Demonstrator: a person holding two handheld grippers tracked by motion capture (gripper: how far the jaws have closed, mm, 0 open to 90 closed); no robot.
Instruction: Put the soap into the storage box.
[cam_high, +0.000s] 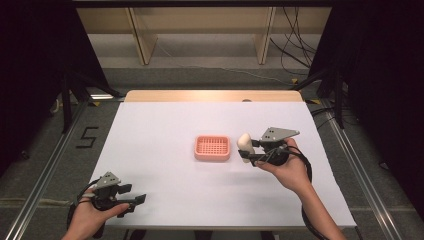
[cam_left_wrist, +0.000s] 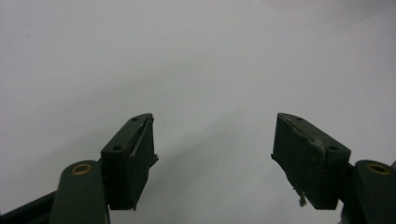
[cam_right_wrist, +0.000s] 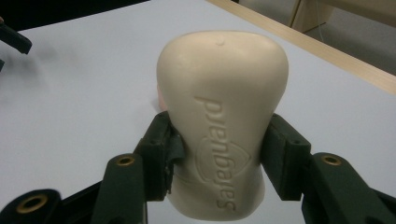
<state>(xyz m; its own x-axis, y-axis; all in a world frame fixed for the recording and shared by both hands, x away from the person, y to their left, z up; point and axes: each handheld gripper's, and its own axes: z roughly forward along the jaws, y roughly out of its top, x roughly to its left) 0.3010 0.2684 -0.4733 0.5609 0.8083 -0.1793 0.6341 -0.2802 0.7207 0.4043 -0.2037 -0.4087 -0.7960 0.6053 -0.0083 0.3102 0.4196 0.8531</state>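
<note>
A cream bar of soap (cam_right_wrist: 222, 121) with embossed lettering is clamped between the two black jaws of my right gripper (cam_right_wrist: 219, 154). In the high view the soap (cam_high: 244, 142) is held above the white table, just right of the pink slotted soap dish (cam_high: 212, 148), with the right gripper (cam_high: 249, 151) pointing left toward the dish. A sliver of pink dish (cam_right_wrist: 160, 99) peeks out behind the soap. My left gripper (cam_high: 139, 201) rests near the table's front left corner, jaws spread. In its own view the left gripper (cam_left_wrist: 215, 140) has nothing between its pads, just white table.
The white table surface (cam_high: 165, 125) ends in a wooden strip (cam_high: 212, 95) at the far edge. Beyond it stand wooden furniture legs (cam_high: 142, 40) and loose cables (cam_high: 295, 45) on the floor. Metal rails (cam_high: 45, 170) flank the table.
</note>
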